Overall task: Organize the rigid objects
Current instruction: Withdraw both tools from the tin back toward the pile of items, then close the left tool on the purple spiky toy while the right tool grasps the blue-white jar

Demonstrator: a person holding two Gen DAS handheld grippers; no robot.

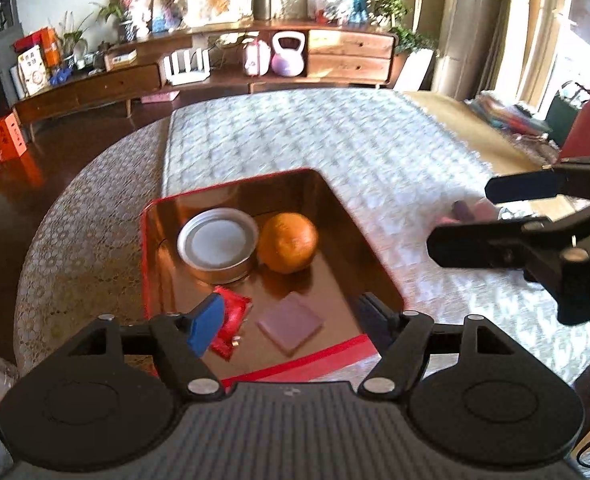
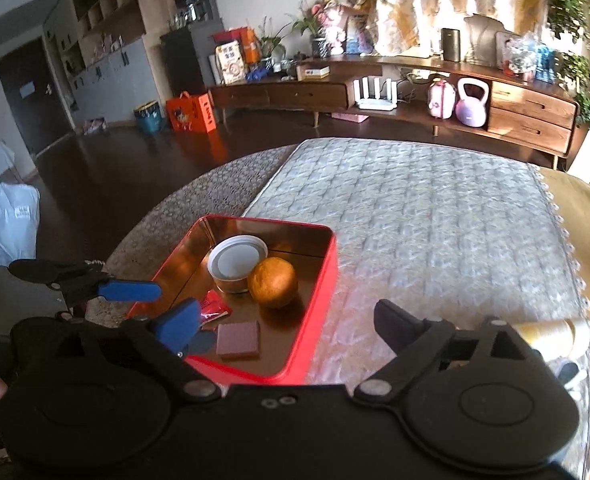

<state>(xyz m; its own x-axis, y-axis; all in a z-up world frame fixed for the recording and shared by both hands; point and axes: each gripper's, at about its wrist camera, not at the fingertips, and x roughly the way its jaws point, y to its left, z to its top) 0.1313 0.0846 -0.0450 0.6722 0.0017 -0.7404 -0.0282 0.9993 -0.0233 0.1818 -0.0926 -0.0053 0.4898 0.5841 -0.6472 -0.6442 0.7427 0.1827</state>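
Observation:
A red tin box with a shiny inside sits on the table. It holds a white-lidded round can, an orange, a red packet and a purple square block. My left gripper is open and empty over the box's near end; it also shows in the right wrist view. My right gripper is open and empty over the box's near right edge; it also shows in the left wrist view.
A quilted white cloth covers the round table. A spool of yellow thread lies at the right. Small purplish items lie on the cloth by my right gripper. A wooden sideboard stands behind.

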